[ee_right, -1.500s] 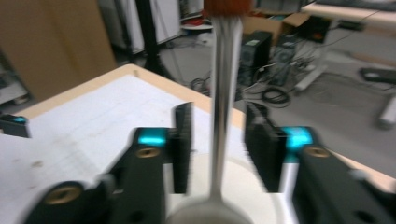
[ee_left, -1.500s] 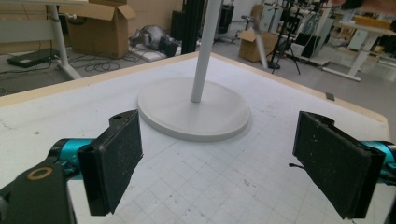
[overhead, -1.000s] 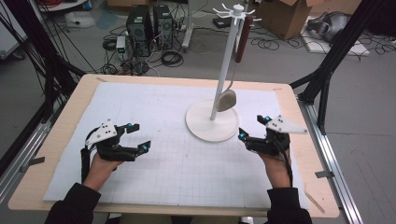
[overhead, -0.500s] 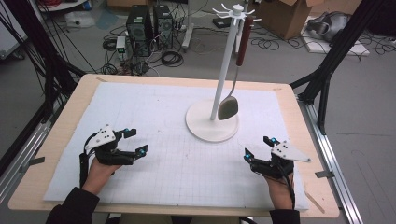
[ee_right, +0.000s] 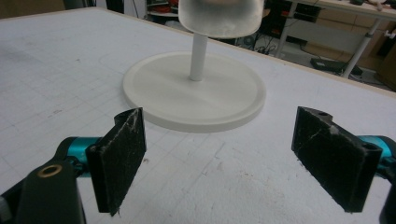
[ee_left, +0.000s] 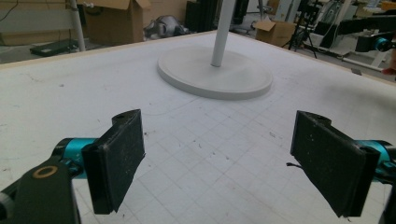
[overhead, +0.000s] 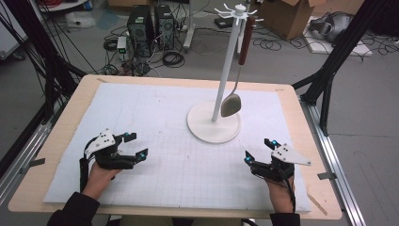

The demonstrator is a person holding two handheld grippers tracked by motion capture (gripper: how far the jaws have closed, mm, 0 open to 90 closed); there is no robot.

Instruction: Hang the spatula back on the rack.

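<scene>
A white rack with a round base stands right of the mat's middle. From one of its top hooks hangs a spoon with a dark red handle; its grey bowl dangles just above the base. My left gripper rests open near the front left of the mat, nothing between its jaws. My right gripper sits open at the front right, pointing at the base, its jaws empty. The spoon bowl hangs blurred in front of the pole.
A white gridded mat covers most of the wooden table. Black frame legs stand at the right rear corner. Computers, cables and cardboard boxes lie on the floor behind the table.
Both grippers have drawn back toward the front edge of the table, the right one away from the rack's base. The spoon swings a little on its hook.
</scene>
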